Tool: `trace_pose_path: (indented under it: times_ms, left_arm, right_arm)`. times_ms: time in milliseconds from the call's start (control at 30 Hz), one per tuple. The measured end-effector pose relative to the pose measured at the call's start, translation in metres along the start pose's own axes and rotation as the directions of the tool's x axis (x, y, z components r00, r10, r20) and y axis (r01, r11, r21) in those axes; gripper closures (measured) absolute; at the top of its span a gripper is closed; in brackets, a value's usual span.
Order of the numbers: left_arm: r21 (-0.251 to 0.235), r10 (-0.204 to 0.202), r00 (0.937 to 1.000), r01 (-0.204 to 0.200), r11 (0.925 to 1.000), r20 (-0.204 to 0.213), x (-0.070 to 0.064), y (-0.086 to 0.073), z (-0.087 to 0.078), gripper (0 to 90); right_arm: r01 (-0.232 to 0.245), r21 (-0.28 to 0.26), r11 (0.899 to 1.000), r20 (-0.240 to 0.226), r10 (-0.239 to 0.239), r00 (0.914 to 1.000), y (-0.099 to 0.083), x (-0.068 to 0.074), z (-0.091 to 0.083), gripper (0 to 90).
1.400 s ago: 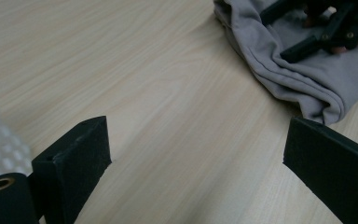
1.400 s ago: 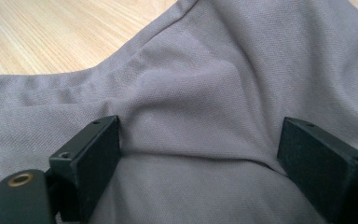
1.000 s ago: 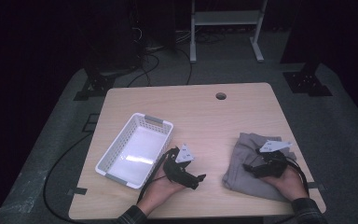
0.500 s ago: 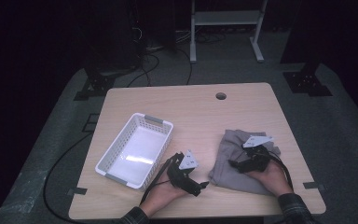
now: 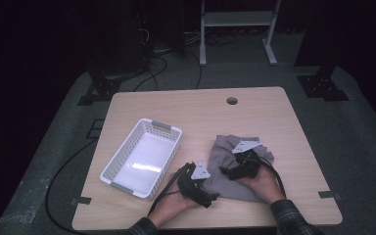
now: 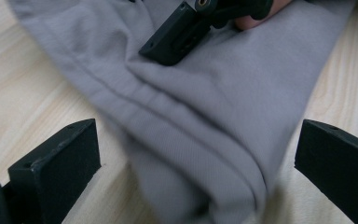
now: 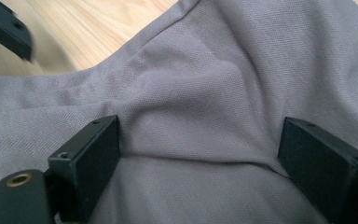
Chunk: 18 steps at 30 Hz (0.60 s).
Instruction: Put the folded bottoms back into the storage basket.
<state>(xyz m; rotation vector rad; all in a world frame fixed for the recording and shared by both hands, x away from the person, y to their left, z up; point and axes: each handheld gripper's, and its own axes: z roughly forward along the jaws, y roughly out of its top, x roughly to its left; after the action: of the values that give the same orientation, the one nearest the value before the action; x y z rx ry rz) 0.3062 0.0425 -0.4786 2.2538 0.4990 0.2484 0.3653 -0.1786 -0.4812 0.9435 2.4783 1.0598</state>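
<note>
A crumpled grey cloth point(image 5: 235, 183) lies on the right half of the wooden table point(image 5: 196, 110). My right gripper point(image 5: 228, 171) rests on top of the cloth, open, with its jaws pressed into the fabric. In the right gripper view the cloth point(image 7: 205, 93) bulges up between the spread jaws of the right gripper point(image 7: 200, 140). My left gripper point(image 5: 209, 195) sits at the cloth's left edge, open. In the left gripper view the folded cloth edge point(image 6: 205, 140) lies between the wide jaws of the left gripper point(image 6: 198, 140), and a jaw of the right gripper point(image 6: 177, 35) shows beyond.
A white slotted basket point(image 5: 122, 176), with nothing in it, stands just left of my left hand. A round cable hole point(image 5: 232, 101) sits near the table's far edge. Cables trail from both grippers toward the front edge. Dark floor and a stand point(image 5: 235, 19) lie behind the table.
My right gripper has slid left across the table, dragging and bunching the cloth toward the left gripper. The left gripper has shifted slightly right to the cloth's edge.
</note>
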Motion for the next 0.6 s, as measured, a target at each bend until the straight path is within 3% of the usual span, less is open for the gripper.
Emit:
trace_pose_path:
  times_ms: [167, 467, 600]
  left_arm:
    - [0.006, 0.0, 1.0, 0.0, 1.0, -0.003, 0.001, 0.0, 0.001, 0.0]
    - [0.053, 0.022, 0.9998, -0.022, 0.9984, 0.001, 0.0, 0.0, 0.01, 0.0]
    - [0.06, 0.013, 0.9999, -0.014, 0.9981, 0.011, 0.001, 0.001, 0.011, 0.0]
  right_arm:
    - [0.01, 0.003, 1.0, -0.011, -0.01, 0.9999, 0.004, 0.007, 0.004, 12.0]
    - [0.007, 0.001, 1.0, -0.01, -0.007, 0.9999, 0.004, 0.008, 0.004, 12.0]
    - [0.008, -0.001, 1.0, -0.01, -0.008, 0.9999, 0.004, 0.008, 0.004, 12.1]
